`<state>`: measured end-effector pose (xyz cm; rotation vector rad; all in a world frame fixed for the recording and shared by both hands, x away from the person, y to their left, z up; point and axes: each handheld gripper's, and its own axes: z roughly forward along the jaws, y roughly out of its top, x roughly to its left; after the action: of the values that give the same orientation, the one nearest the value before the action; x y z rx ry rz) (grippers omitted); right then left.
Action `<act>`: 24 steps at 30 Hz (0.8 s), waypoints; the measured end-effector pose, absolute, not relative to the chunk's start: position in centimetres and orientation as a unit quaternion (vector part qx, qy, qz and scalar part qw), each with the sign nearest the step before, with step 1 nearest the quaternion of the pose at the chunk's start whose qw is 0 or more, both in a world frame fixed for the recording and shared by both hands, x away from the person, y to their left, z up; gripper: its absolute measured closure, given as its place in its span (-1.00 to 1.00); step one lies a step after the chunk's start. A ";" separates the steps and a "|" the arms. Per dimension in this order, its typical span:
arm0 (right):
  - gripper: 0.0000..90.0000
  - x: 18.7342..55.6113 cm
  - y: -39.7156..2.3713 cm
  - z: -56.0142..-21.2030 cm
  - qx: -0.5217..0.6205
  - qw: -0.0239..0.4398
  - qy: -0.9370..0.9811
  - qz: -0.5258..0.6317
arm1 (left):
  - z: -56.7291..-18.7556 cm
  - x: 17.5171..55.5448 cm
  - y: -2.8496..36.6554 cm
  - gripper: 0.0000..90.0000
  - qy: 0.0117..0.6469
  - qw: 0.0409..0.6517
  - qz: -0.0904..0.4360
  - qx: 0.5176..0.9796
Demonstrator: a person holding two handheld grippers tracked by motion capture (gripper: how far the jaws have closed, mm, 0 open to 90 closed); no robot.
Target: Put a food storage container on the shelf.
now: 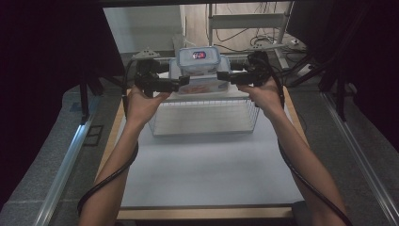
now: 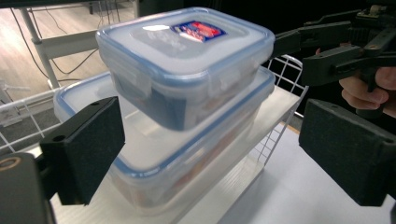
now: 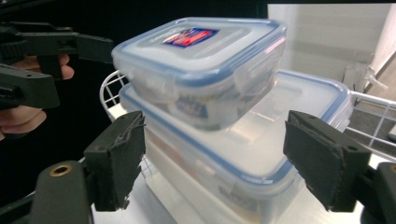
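A small clear lidded container (image 1: pixel 199 59) with a blue seal and a red-blue label stands on top of a larger clear container (image 1: pixel 203 84). Both rest on the white top of a wire rack (image 1: pixel 204 117) at the back of the table. My left gripper (image 1: pixel 181 83) is at the stack's left side and my right gripper (image 1: pixel 225 75) at its right side. In the left gripper view my left gripper (image 2: pixel 212 154) stands open, its pads (image 2: pixel 88 149) wide of the large container (image 2: pixel 187 154). In the right gripper view my right gripper (image 3: pixel 215 163) is open too, with the stack (image 3: pixel 201 60) between its jaws but untouched.
A pale mat (image 1: pixel 207 169) covers the table in front of the rack, with wooden edges showing at the sides. Black curtains (image 1: pixel 47 56) hang left and right. Behind the table are a metal-framed desk (image 1: pixel 244 21) and cables on the floor.
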<state>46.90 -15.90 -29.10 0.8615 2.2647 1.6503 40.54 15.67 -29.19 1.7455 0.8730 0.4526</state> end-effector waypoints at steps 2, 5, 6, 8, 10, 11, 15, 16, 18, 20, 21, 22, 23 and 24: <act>-0.59 46.5 -16.0 -29.5 0.286 0.107 0.770 0.560 | -29.5 40.2 15.7 -0.87 0.365 0.537 0.193 0.736; -0.65 46.0 -16.1 -29.9 0.279 0.114 0.775 0.555 | -29.9 39.6 15.8 -0.89 0.364 0.538 0.195 0.735; -0.66 45.7 -16.2 -30.1 0.276 0.117 0.778 0.552 | -30.0 39.5 15.8 -0.89 0.363 0.539 0.194 0.735; -0.69 45.3 -16.3 -30.3 0.271 0.119 0.781 0.550 | -30.3 39.0 15.9 -0.90 0.361 0.541 0.192 0.735; -0.71 44.8 -16.4 -30.6 0.267 0.122 0.782 0.549 | -30.5 38.5 15.9 -0.92 0.357 0.539 0.192 0.739; -0.72 44.5 -16.4 -30.7 0.264 0.124 0.783 0.549 | -30.6 38.2 15.8 -0.92 0.355 0.538 0.194 0.739; -0.75 43.4 -16.6 -31.1 0.256 0.125 0.788 0.546 | -31.2 37.1 15.7 -0.94 0.344 0.537 0.194 0.745; -0.76 43.0 -16.7 -31.3 0.254 0.126 0.790 0.544 | -31.3 36.9 15.7 -0.94 0.342 0.534 0.196 0.748; -0.78 42.4 -16.8 -31.6 0.250 0.127 0.792 0.543 | -31.7 36.3 15.6 -0.95 0.340 0.529 0.199 0.752; -0.79 41.8 -17.0 -32.0 0.247 0.123 0.795 0.540 | -32.1 35.7 15.6 -0.95 0.337 0.527 0.200 0.754; -0.80 41.6 -17.1 -32.1 0.246 0.122 0.796 0.540 | -32.3 35.4 15.6 -0.95 0.336 0.527 0.199 0.755; -0.81 41.3 -17.2 -32.3 0.245 0.120 0.796 0.540 | -32.5 35.1 15.6 -0.95 0.335 0.525 0.199 0.756; -0.81 41.0 -17.3 -32.5 0.242 0.119 0.798 0.539 | -32.8 34.8 15.6 -0.95 0.335 0.524 0.199 0.757; -0.82 40.7 -17.3 -32.7 0.241 0.119 0.799 0.538 | -33.0 34.6 15.6 -0.95 0.335 0.522 0.198 0.759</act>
<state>40.72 -17.33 -32.66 0.7047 2.3370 1.5730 34.57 15.59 -33.02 1.8179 0.8015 0.4748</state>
